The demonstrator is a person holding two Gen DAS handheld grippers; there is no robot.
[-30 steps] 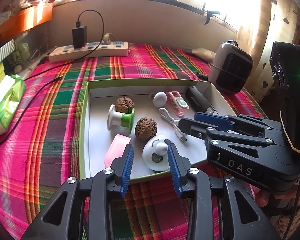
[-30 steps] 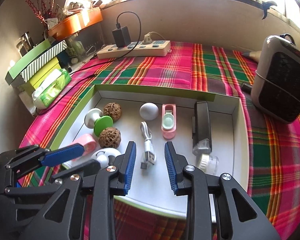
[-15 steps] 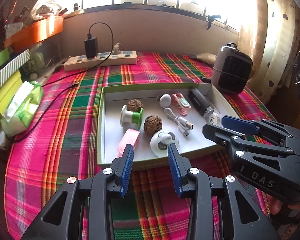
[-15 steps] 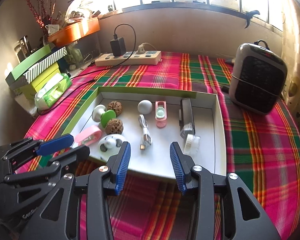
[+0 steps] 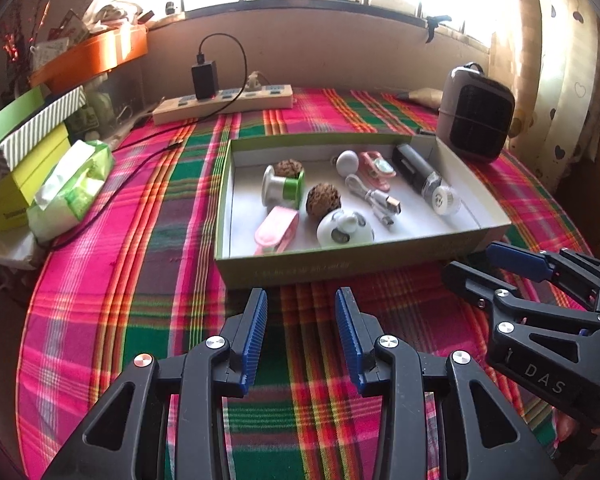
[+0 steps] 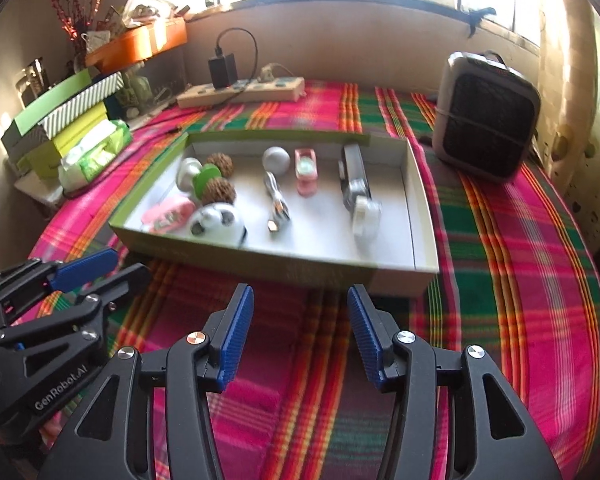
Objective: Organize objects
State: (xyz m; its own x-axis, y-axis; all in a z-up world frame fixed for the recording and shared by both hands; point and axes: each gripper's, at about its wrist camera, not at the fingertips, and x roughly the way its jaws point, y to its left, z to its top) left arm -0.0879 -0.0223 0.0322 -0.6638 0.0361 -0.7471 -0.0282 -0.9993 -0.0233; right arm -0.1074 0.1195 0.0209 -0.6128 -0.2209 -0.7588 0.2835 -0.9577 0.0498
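Note:
A shallow green box (image 5: 340,268) with a white floor lies on the plaid cloth. It holds two walnuts (image 5: 323,201), a green and white spool (image 5: 282,188), a pink clip (image 5: 276,230), a round white gadget (image 5: 345,229), a USB cable (image 5: 374,198) and a black device (image 5: 414,168). My left gripper (image 5: 301,300) hovers open over the cloth just short of the box's front wall (image 6: 260,260), nothing between its pads. My right gripper (image 6: 300,300) is beside it, near the box's right front corner. Its jaws are opening and empty.
A grey heater (image 5: 474,118) stands behind the box at the right. A power strip (image 5: 224,100) with a black charger lies along the back wall. At the left edge are a tissue pack (image 5: 74,188) and stacked boxes (image 5: 20,152). Bare cloth surrounds both grippers.
Both grippers have drawn back from over the box to the cloth in front of it. The right gripper's jaws have spread wider; the left's look unchanged.

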